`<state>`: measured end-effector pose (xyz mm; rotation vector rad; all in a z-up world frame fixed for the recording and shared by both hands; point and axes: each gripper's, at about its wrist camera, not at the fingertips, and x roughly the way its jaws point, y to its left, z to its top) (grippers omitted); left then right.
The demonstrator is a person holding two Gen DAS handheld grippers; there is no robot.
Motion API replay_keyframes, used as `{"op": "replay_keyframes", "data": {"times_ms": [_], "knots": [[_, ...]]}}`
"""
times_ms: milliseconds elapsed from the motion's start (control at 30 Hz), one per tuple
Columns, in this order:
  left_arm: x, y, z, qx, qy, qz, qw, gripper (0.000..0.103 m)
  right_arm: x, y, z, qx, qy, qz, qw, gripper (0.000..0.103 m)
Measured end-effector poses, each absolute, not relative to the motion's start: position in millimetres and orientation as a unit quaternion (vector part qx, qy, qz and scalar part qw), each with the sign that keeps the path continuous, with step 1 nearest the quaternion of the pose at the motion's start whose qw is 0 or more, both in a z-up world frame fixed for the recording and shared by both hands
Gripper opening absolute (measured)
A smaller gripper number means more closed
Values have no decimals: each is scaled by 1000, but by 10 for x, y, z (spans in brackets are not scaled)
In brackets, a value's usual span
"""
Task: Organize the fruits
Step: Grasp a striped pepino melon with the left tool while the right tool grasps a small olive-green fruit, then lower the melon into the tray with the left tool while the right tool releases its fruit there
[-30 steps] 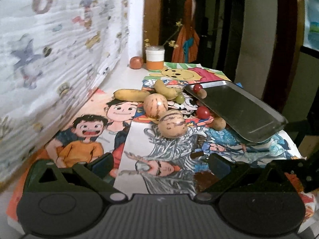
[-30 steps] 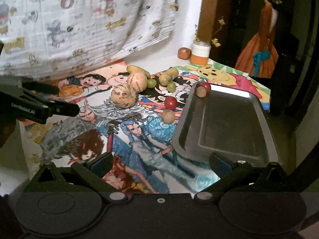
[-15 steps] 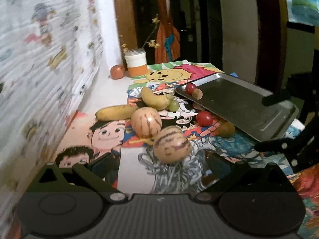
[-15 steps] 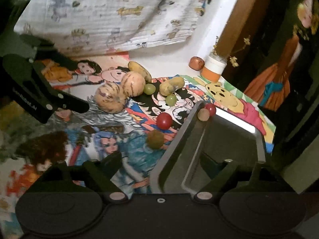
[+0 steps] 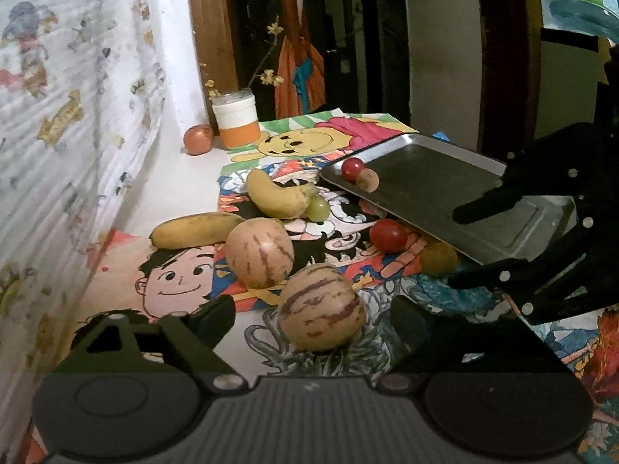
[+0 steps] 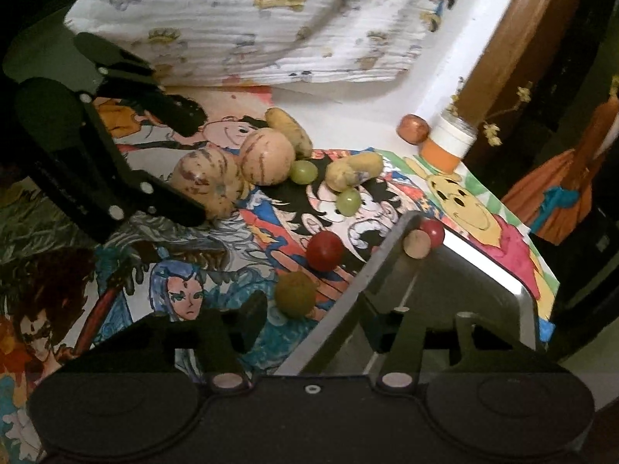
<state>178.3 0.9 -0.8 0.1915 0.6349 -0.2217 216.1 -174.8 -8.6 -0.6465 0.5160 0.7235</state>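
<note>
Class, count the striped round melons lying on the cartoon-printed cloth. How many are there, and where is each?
2. The near striped melon lies between the left gripper's fingers; the far striped melon sits just behind it, touching a banana. None seems hidden.

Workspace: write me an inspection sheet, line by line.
Surface: table covered with cartoon posters.
Job's things: metal tray, one edge lifted, holding a red fruit and a brown one; two striped melons, two bananas, grapes and a red tomato loose on the posters.
Clutter: orange-and-white jar with an apple beside it.
Grippers: left gripper open around the nearer melon, jaws just closing; right gripper astride the tray's rim, jaws just closing.
Cables: nothing seen.
Surroundings: printed cloth on the wall, dark doorway behind.
</note>
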Motion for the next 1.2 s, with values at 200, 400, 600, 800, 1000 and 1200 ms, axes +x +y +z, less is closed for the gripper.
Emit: {"op": "replay_keyframes", "data": {"times_ms": [200, 400, 600, 800, 1000, 1200], "knots": [[1859, -22, -83, 91, 329, -117, 933, 73, 2224, -1700, -132, -310, 246, 351, 849, 46], [1925, -14, -118, 73, 340, -119, 930, 63, 2281, -1679, -149, -302, 249, 357, 848, 37], [1954, -10, -113, 67, 342, -115, 930, 58, 2278, -1672, -170, -298, 251, 361, 847, 28], [1942, -31, -107, 71, 341, -108, 931, 57, 2262, -1668, -178, -294, 251, 358, 850, 28], [1935, 8, -80, 29, 353, -90, 931, 56, 2231, -1755, -161, -259, 254, 354, 862, 28], [1935, 84, -30, -26, 361, -80, 929, 56, 2208, -1915, -142, -211, 256, 348, 877, 28]]}}
